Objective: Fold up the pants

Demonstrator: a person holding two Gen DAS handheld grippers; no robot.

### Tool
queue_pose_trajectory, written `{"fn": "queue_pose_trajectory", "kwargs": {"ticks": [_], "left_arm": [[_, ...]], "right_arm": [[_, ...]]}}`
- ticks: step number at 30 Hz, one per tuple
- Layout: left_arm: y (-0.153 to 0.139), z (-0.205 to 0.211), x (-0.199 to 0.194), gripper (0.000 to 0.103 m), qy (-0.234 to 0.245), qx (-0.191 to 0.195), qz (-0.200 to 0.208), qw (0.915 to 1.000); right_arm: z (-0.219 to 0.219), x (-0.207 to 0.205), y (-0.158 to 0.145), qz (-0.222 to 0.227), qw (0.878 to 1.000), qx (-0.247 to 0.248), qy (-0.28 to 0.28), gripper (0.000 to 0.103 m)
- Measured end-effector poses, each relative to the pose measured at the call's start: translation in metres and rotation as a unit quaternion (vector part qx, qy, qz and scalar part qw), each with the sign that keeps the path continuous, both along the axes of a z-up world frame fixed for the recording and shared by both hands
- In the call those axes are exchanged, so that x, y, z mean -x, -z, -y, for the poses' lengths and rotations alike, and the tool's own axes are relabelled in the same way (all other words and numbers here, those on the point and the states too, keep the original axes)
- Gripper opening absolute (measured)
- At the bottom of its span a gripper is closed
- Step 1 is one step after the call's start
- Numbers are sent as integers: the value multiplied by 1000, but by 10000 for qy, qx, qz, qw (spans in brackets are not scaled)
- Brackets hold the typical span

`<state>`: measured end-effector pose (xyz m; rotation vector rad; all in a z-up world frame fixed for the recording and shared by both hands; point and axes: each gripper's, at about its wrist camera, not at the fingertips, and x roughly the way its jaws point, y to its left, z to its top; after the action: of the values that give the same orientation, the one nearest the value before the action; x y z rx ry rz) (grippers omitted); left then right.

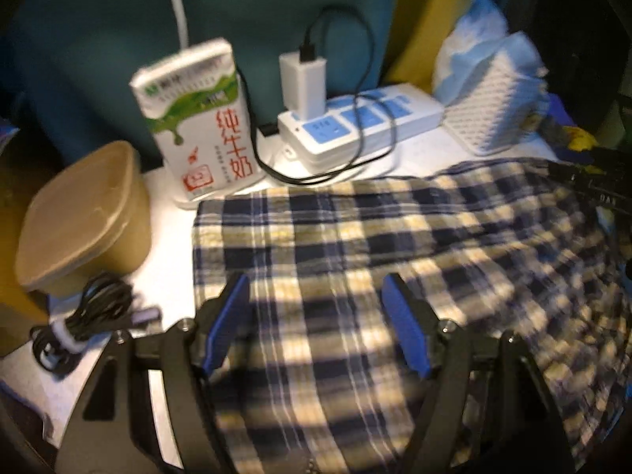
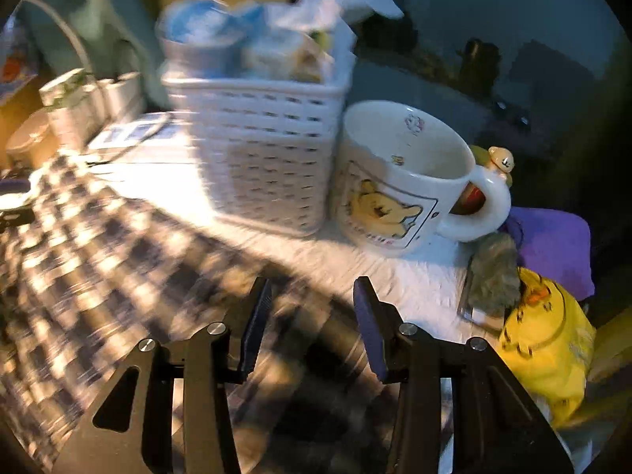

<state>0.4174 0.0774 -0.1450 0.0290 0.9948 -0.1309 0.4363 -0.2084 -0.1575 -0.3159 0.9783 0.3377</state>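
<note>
The plaid pants (image 1: 395,245), navy and cream checks, lie spread on the white table (image 1: 170,237). Their left edge ends near the milk carton. My left gripper (image 1: 315,282) hovers over the near left part of the pants, its blue pads (image 1: 233,316) wide apart and nothing pinched between them. In the right wrist view the pants (image 2: 98,256) are blurred and fill the lower left. My right gripper (image 2: 312,286) stands over their right edge with its fingers apart and only cloth showing below the gap.
A milk carton (image 1: 197,118), a power strip (image 1: 355,122) with charger and black cable, a brown lidded tub (image 1: 87,217) and a coiled cable (image 1: 91,308) crowd the left. A white basket (image 2: 260,150), a bear mug (image 2: 399,185) and a yellow duck item (image 2: 545,347) crowd the right.
</note>
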Motion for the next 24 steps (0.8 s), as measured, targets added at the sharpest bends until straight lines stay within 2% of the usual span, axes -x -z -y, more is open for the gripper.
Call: {"fn": "queue_pose_trajectory", "kwargs": {"ticks": [2, 5, 8, 11, 13, 14, 17, 20, 22, 24], "left_arm": [[-12, 5, 23, 71, 119, 192, 79, 9997], [-17, 14, 58, 71, 387, 442, 34, 9983], [-8, 30, 80, 71, 631, 488, -139, 9967], [14, 40, 90, 71, 681, 411, -358, 9962], [34, 40, 87, 71, 525, 402, -546, 9963], [38, 39, 90, 71, 525, 354, -458, 9969], [38, 37, 92, 71, 395, 13, -385, 9985], [32, 24, 95, 71, 97, 10, -360, 9993], [20, 17, 107, 71, 40, 104, -202, 9997], [8, 20, 121, 71, 140, 311, -36, 9994]], "right_arm": [[-7, 26, -6, -85, 9996, -170, -194, 45], [-24, 69, -8, -240, 9974, -26, -679, 45], [-33, 101, -9, -337, 9954, 0, -898, 45], [-35, 126, 4, -590, 9929, 179, -1015, 45], [-34, 136, 17, -710, 9921, 366, -970, 45], [-31, 143, 22, -703, 9917, 519, -946, 45], [-27, 152, 11, -589, 9926, 677, -822, 45], [-14, 155, 1, -488, 9942, 817, -496, 45], [-6, 159, -10, -432, 9963, 676, -301, 45], [-2, 174, -29, -364, 9985, 244, -323, 45]]}}
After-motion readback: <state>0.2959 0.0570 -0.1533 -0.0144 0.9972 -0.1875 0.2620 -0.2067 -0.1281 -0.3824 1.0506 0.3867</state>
